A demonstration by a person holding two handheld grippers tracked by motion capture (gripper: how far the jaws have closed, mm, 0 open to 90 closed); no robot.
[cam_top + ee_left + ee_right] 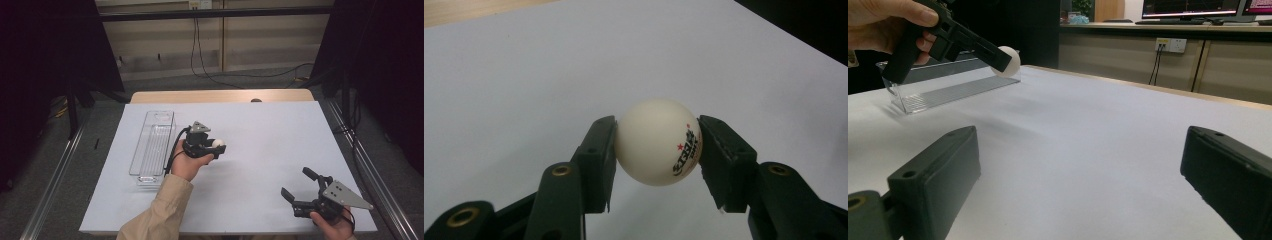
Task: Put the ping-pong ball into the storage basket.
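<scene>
Covering the table (270, 145), a white sheet carries a clear tray (151, 145) at its left. Just right of the tray, the left gripper (218, 148) clamps a ball (658, 141) above the sheet; the right gripper (299, 186) rests wide and empty, well apart. To do this well, I'd swing the ball over the tray, lower it, then loosen gently. Red-starred print on the ball is too small to read.
</scene>
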